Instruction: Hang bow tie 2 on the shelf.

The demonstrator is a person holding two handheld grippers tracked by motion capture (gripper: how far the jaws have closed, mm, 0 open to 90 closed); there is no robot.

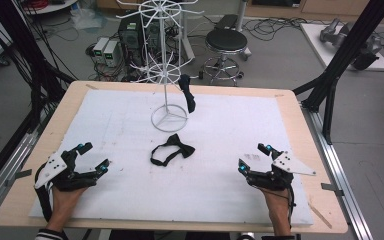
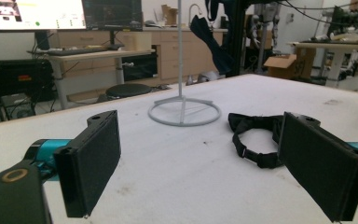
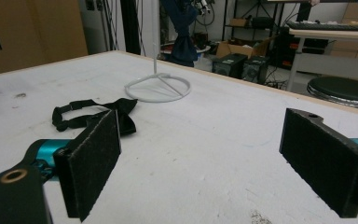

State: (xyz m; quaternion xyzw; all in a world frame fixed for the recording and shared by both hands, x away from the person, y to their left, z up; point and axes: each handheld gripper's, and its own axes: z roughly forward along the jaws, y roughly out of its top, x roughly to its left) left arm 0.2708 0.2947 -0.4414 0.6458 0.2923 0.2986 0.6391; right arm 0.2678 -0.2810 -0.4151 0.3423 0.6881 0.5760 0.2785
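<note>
A black bow tie [image 1: 172, 149] [image 2: 254, 135] [image 3: 93, 116] with its strap lies flat on the white mat, in front of the white wire display stand [image 1: 169, 65] [image 2: 182, 109] [image 3: 158, 86]. A second dark tie [image 1: 188, 92] [image 2: 212, 42] [image 3: 182, 32] hangs from a low hook of the stand. My left gripper [image 1: 94, 156] [image 2: 200, 163] rests at the mat's near left, open and empty. At the near right my right gripper [image 1: 253, 158] [image 3: 200, 163] also stands open, nothing between its pads.
The white mat [image 1: 130, 125] covers most of the wooden table [image 1: 290, 100]. Behind the table are a black stool [image 1: 226, 42], computer boxes [image 1: 107, 50] and cables on the floor. Black frame posts [image 1: 337, 65] rise at the right.
</note>
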